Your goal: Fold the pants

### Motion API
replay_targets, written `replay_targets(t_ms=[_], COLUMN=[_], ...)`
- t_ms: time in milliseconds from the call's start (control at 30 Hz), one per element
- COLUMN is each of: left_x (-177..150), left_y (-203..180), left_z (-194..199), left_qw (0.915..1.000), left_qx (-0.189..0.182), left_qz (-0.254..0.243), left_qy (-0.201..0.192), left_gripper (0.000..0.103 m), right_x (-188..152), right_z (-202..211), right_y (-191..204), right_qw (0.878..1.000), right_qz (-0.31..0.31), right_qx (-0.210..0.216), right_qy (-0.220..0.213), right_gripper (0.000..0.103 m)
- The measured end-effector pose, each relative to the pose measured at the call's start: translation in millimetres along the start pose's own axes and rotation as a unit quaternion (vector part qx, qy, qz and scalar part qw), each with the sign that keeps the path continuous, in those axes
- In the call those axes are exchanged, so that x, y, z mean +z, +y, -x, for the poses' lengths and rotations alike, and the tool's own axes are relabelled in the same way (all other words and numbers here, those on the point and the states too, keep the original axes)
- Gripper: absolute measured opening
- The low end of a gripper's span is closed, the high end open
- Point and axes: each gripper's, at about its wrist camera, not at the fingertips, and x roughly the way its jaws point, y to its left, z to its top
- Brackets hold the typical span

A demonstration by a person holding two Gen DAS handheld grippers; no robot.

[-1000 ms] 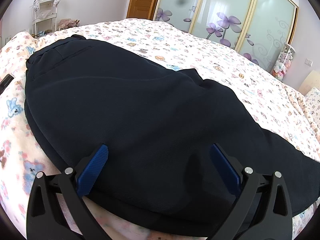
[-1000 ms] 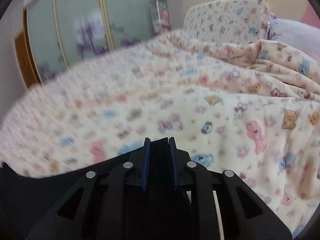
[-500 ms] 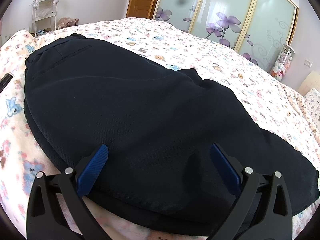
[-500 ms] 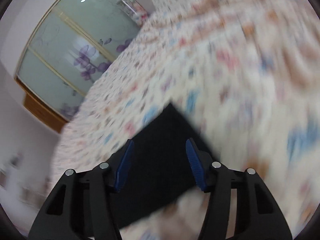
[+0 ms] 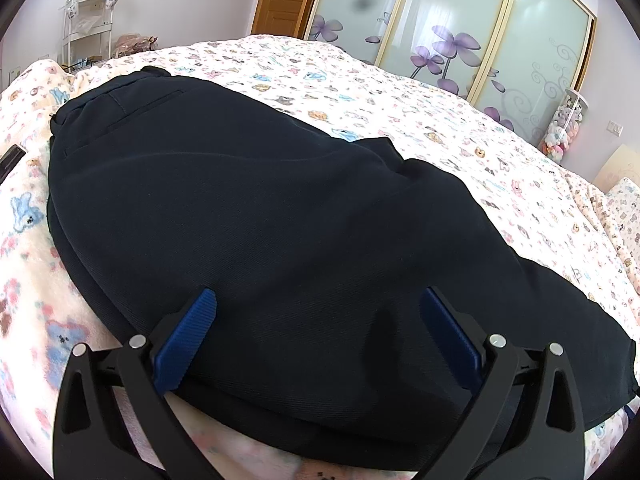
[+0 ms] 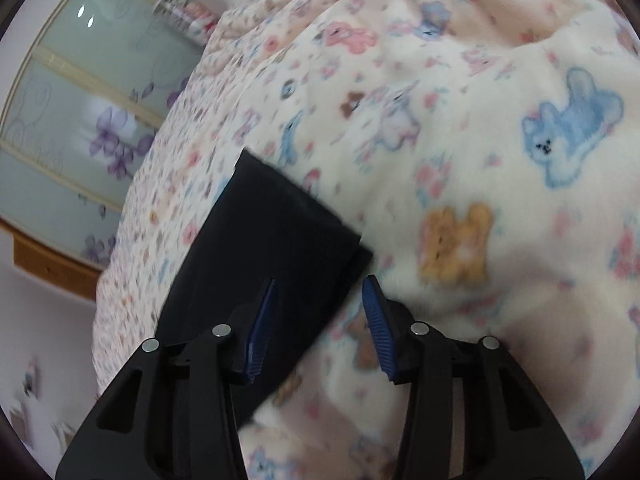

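Dark navy pants (image 5: 256, 216) lie flat on the bed, waistband at the far left, legs running right. My left gripper (image 5: 316, 300) is wide open, low over the near edge of the pants, holding nothing. In the right wrist view the leg end of the pants (image 6: 276, 248) lies on the blanket, its hem corner near my fingers. My right gripper (image 6: 320, 288) is open just above that corner, one finger over the cloth, the other over the blanket. The view is blurred.
The bed is covered with a cream blanket printed with animals (image 5: 460, 132). Sliding wardrobe doors with purple flowers (image 5: 448, 32) stand behind, with a wooden door (image 5: 284, 0), a white shelf rack (image 5: 88, 28) and a jar of plush toys (image 5: 564, 124). A pillow (image 5: 624, 208) lies at right.
My right gripper has let go of the pant leg and opened; it swung round and now hovers over the hem lying on the bed. The left gripper has stayed still.
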Motion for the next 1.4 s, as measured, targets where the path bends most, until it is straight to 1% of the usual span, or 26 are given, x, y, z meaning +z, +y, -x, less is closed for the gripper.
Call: replay_targets(t_ms=[67, 133, 200, 233, 267, 333, 467, 567, 633, 767, 900, 933, 967, 1000, 1033, 1067, 1100, 1133, 1167, 1233, 1267, 1333, 1400], left_x=[-0.3, -0.4, -0.4, -0.2, -0.3, -0.2, -0.2, -0.1, -0.4, -0.3, -0.1, -0.2, 0.0, 0.2, 0.1, 0.5, 0.4, 0.4, 0.7, 0.7, 0.7, 1.2, 2.1], left_y=[0.1, 0.0, 0.2, 0.1, 0.4, 0.6, 1.4, 1.4, 1.5, 1.2, 1.5, 1.5, 1.7, 2.1, 2.2, 2.8, 3.7, 4.6, 5.5, 6.3, 6.7, 8.5, 13.6], left_z=[0.2, 0.2, 0.2, 0.0, 0.1, 0.2, 0.5, 0.4, 0.6, 0.7, 0.6, 0.8, 0.9, 0.7, 0.9, 0.8, 1.3, 1.9, 2.1, 2.7, 3.3, 5.4, 11.5], left_qw=[1.0000, 1.0000, 1.0000, 1.0000, 1.0000, 1.0000, 1.0000, 1.0000, 1.0000, 1.0000, 1.0000, 1.0000, 0.9999, 0.9999, 0.9999, 0.9999, 0.9999, 0.9998, 0.9997, 0.9996, 0.9996, 0.9993, 0.9980], left_qx=[0.000, 0.001, 0.001, 0.000, 0.000, -0.001, -0.003, -0.003, -0.004, -0.004, -0.006, -0.007, -0.008, -0.008, -0.009, -0.011, -0.013, -0.016, -0.018, -0.020, -0.022, -0.027, -0.041], left_qz=[0.001, 0.000, 0.000, 0.000, 0.000, 0.001, 0.002, 0.003, 0.003, 0.004, 0.005, 0.006, 0.007, 0.007, 0.008, 0.009, 0.010, 0.012, 0.015, 0.017, 0.019, 0.027, 0.046], left_qy=[0.000, 0.001, 0.001, 0.001, 0.001, 0.001, 0.001, 0.001, 0.002, 0.002, 0.002, 0.002, 0.002, 0.002, 0.002, 0.002, 0.002, 0.002, 0.002, 0.002, 0.002, -0.001, -0.013], left_gripper=[0.101, 0.101, 0.101, 0.101, 0.101, 0.101, 0.101, 0.101, 0.101, 0.101, 0.101, 0.101, 0.101, 0.101, 0.101, 0.101, 0.101, 0.101, 0.101, 0.101, 0.101, 0.101, 0.101], right_x=[2.1, 0.2, -1.7, -2.3, -3.4, -3.0, -6.6, -14.2, -23.9, -51.3, -108.5, -123.8, -146.9, -162.9, -184.7, -199.5, -223.2, -242.5, -261.6, -281.9, -290.3, -293.2, -290.2], right_z=[-3.7, -3.1, -1.7, -0.9, 2.1, 8.7, 28.6, 42.6, 50.3, 54.3, 44.6, 39.1, 28.6, 21.0, 8.6, -0.2, -15.5, -28.2, -42.5, -62.0, -64.8, -58.7, -50.9], right_y=[-5.2, -7.4, -9.6, -12.6, -16.3, -15.0, 10.2, 44.9, 73.9, 127.5, 188.6, 200.3, 215.9, 224.2, 234.1, 240.2, 247.9, 251.8, 253.6, 253.6, 252.3, 258.4, 270.2], right_qw=[1.000, 0.999, 0.999, 0.999, 0.997, 0.995, 0.992, 0.986, 0.979, 0.965, 0.939, 0.933, 0.925, 0.920, 0.913, 0.908, 0.902, 0.899, 0.899, 0.901, 0.902, 0.901, 0.897], right_qz=[-0.015, -0.016, -0.016, -0.022, -0.033, -0.031, 0.018, 0.069, 0.098, 0.143, 0.192, 0.201, 0.212, 0.216, 0.219, 0.221, 0.230, 0.236, 0.242, 0.242, 0.237, 0.229, 0.232], right_qx=[0.017, 0.025, 0.030, 0.043, 0.064, 0.081, 0.108, 0.138, 0.167, 0.219, 0.282, 0.293, 0.306, 0.312, 0.319, 0.322, 0.320, 0.309, 0.288, 0.256, 0.253, 0.272, 0.294], right_qy=[-0.010, -0.017, -0.024, -0.024, -0.027, -0.038, -0.062, -0.069, -0.061, -0.032, 0.031, 0.050, 0.080, 0.101, 0.130, 0.150, 0.178, 0.200, 0.224, 0.253, 0.258, 0.248, 0.236], right_gripper=[0.047, 0.042, 0.021, 0.018, 0.014, 0.013, 0.013, 0.013, 0.013, 0.013, 0.013, 0.013, 0.013, 0.013, 0.013, 0.013, 0.013, 0.013, 0.013, 0.013, 0.013, 0.013, 0.013])
